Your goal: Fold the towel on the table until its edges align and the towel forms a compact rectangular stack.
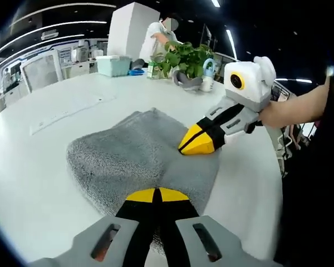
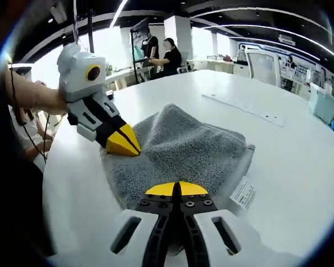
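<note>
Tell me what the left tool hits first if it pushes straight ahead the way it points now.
Most likely the gray towel: the left tool, jaws together, already sits over its near edge. Further along lies the right tool, though depth is hard to judge.

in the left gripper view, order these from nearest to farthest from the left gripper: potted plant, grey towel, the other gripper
1. grey towel: directly under and ahead of the left gripper, whose jaws are closed at its near edge.
2. right gripper: right of centre, tips down on the towel's far right part.
3. potted plant: at the table's far edge, upper middle.
</note>
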Available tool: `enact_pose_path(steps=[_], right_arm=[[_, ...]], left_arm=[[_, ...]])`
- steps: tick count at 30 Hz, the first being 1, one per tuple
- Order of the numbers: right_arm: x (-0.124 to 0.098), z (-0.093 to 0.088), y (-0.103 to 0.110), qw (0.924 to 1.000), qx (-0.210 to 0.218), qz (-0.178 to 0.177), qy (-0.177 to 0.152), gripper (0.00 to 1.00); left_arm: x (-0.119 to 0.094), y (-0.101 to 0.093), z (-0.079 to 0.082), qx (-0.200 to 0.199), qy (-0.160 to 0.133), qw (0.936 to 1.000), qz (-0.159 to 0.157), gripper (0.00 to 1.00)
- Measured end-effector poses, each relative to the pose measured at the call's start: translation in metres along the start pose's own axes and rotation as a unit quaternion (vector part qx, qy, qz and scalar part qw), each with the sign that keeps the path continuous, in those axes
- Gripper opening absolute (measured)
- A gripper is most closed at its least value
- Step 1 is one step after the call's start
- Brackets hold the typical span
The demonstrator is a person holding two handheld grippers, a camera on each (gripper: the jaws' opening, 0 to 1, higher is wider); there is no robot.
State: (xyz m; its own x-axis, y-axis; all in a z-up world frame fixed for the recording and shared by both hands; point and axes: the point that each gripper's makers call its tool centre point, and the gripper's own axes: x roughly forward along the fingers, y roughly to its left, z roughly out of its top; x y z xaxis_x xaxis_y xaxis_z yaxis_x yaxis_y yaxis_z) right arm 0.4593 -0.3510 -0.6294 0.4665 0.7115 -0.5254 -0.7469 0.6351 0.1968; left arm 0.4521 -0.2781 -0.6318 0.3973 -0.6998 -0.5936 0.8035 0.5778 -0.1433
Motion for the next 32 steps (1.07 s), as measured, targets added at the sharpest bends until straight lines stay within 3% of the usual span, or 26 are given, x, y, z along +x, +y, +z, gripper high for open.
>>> enact_pose_path(steps=[1,3,5,8,10,13,17,19,21,23,24,28,32], right_arm=[[-0.005,0.003,-0.002,1.0000,0.004,-0.005,-0.005,0.00],[-0.025,0.024,-0.002,0.9976,-0.043,-0.021,-0.051,0.00],[-0.049,0.039,0.003,0.9954,-0.041,-0.024,-0.083,0.00],[-0.087,0.055,-0.001,0.9896,-0.026,-0.059,-0.129,0.00],[-0.105,0.059,-0.006,0.9856,-0.006,-0.084,-0.146,0.00],[-0.132,0.064,-0.007,0.9770,0.031,-0.108,-0.181,0.04],[-0.149,0.068,-0.002,0.9713,0.031,-0.125,-0.200,0.27],[-0.154,0.072,0.002,0.9683,0.029,-0.127,-0.213,0.42],[-0.156,0.077,0.010,0.9640,0.052,-0.110,-0.236,0.53],[-0.157,0.078,0.017,0.9608,0.083,-0.091,-0.248,0.60],[-0.158,0.079,0.019,0.9574,0.098,-0.090,-0.256,0.67],[-0.161,0.078,0.027,0.9558,0.088,-0.103,-0.261,0.91],[-0.164,0.077,0.033,0.9623,0.036,-0.115,-0.244,0.99]], left_arm=[[-0.003,-0.001,0.001,-0.001,-0.001,1.0000,0.002,0.02],[-0.018,-0.005,0.011,-0.002,-0.010,0.9999,0.011,0.04],[-0.033,-0.009,0.029,0.003,-0.061,0.9980,0.016,0.04],[-0.069,-0.013,0.052,-0.049,-0.149,0.9872,0.029,0.11],[-0.085,-0.012,0.054,-0.056,-0.169,0.9829,0.048,0.15],[-0.108,-0.013,0.051,-0.047,-0.174,0.9809,0.074,0.16],[-0.134,-0.015,0.058,-0.043,-0.208,0.9719,0.101,0.25],[-0.148,-0.018,0.063,-0.078,-0.242,0.9620,0.100,0.31],[-0.160,-0.021,0.066,-0.100,-0.265,0.9539,0.098,0.35],[-0.175,-0.019,0.068,-0.114,-0.291,0.9429,0.115,0.40],[-0.181,-0.021,0.067,-0.114,-0.294,0.9414,0.118,0.44],[-0.192,-0.024,0.064,-0.101,-0.296,0.9398,0.138,0.60],[-0.199,-0.027,0.055,-0.095,-0.291,0.9386,0.158,0.83]])
